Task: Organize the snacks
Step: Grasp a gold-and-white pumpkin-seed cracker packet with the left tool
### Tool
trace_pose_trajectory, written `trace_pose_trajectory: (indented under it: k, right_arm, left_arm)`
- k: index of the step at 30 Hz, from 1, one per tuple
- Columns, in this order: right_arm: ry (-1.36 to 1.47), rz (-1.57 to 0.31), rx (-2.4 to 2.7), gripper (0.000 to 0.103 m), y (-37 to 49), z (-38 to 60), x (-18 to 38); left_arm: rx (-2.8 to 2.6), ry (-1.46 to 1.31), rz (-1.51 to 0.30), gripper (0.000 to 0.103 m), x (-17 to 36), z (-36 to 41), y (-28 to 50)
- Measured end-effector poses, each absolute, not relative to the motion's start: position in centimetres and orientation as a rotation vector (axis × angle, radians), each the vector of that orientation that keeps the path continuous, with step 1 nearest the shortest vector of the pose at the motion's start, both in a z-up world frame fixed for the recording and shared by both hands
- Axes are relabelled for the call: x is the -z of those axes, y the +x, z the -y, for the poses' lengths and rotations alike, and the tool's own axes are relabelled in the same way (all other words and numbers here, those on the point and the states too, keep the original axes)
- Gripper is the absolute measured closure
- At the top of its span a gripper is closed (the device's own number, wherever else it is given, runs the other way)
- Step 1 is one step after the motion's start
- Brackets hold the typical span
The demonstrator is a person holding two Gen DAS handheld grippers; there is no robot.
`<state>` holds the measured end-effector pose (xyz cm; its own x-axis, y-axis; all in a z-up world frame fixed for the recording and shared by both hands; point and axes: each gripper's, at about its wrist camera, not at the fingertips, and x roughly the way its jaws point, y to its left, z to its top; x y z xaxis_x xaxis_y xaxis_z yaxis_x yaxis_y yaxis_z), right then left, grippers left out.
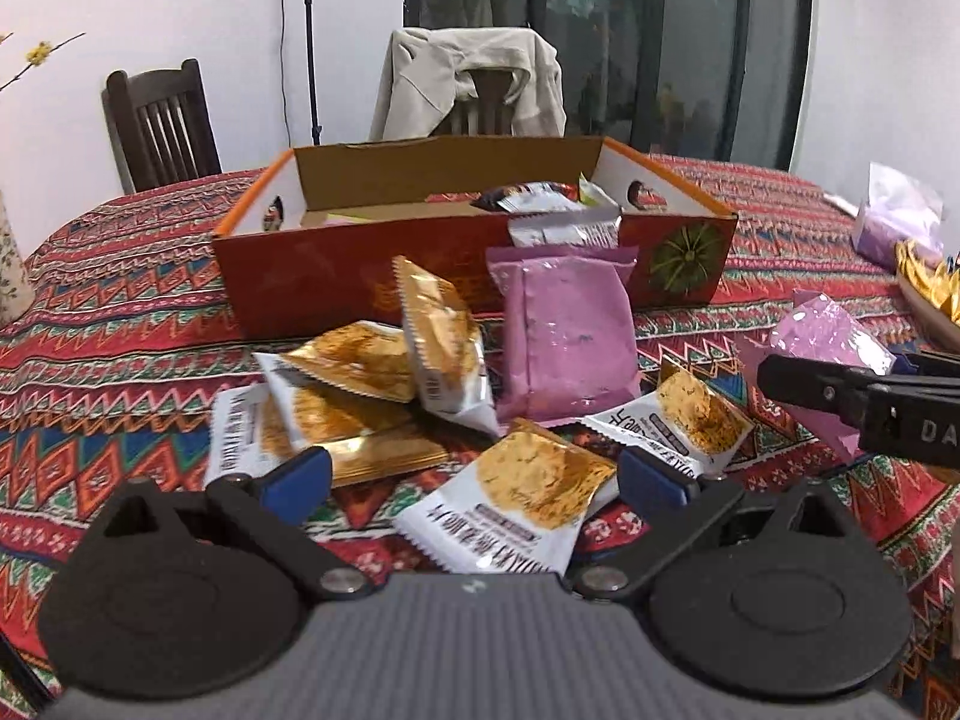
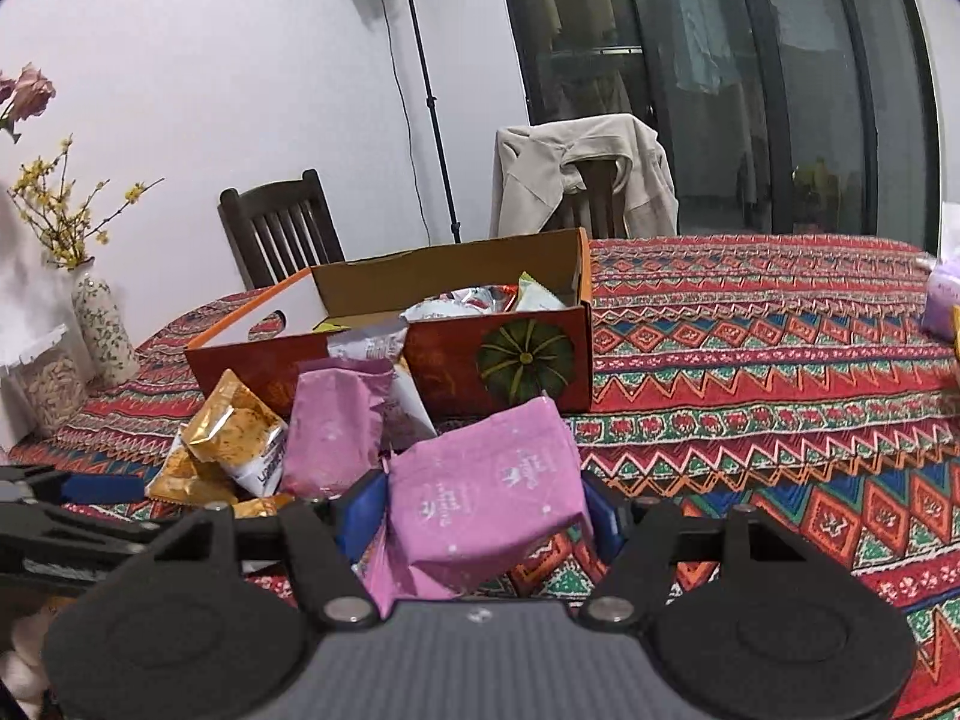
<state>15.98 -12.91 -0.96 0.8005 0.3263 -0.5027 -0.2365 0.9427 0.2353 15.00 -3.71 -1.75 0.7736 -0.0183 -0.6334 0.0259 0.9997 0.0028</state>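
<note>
A red cardboard box (image 1: 360,276) (image 2: 456,360) stands on the patterned tablecloth with a few snack packets inside. In front of it lie several gold-and-white cracker packets (image 1: 522,498) (image 2: 234,432) and a pink packet (image 1: 567,336) (image 2: 333,426). My left gripper (image 1: 474,474) is open and empty, low over the gold packets. My right gripper (image 2: 483,510) is shut on another pink packet (image 2: 492,492) and holds it above the table, right of the pile; it shows in the left wrist view (image 1: 828,342).
Two chairs (image 1: 162,126) (image 1: 480,90) stand behind the table, one with a beige jacket. A flowered vase (image 2: 102,324) and a jar (image 2: 48,384) stand at the left. A bowl of gold sweets (image 1: 930,294) and a purple bag (image 1: 894,216) sit at the right.
</note>
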Motion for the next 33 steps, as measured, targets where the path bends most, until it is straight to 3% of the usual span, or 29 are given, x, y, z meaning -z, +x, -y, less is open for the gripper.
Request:
trace_pose_trajectory:
  k: [9,11,25,28,33]
  right_arm:
    - [0.173,-0.59,-0.331,0.035,16.0,12.6,1.6]
    - [0.172,-0.592,-0.336,0.035,16.1,12.5,1.6]
    - [0.159,-0.592,-0.335,0.035,16.0,12.3,1.8]
    - [0.157,-0.591,-0.335,0.035,15.9,12.3,1.8]
    - [0.157,-0.591,-0.335,0.035,15.9,12.3,1.8]
  left_arm:
    - [0.034,0.028,-0.707,0.003,2.7,4.8,16.1]
    - [0.044,0.027,-0.714,0.013,2.9,4.9,16.1]
    - [0.077,-0.024,-0.704,0.046,2.6,4.4,15.4]
    - [0.085,-0.033,-0.696,0.059,2.4,4.3,15.1]
    - [0.089,-0.034,-0.695,0.06,2.3,4.3,14.8]
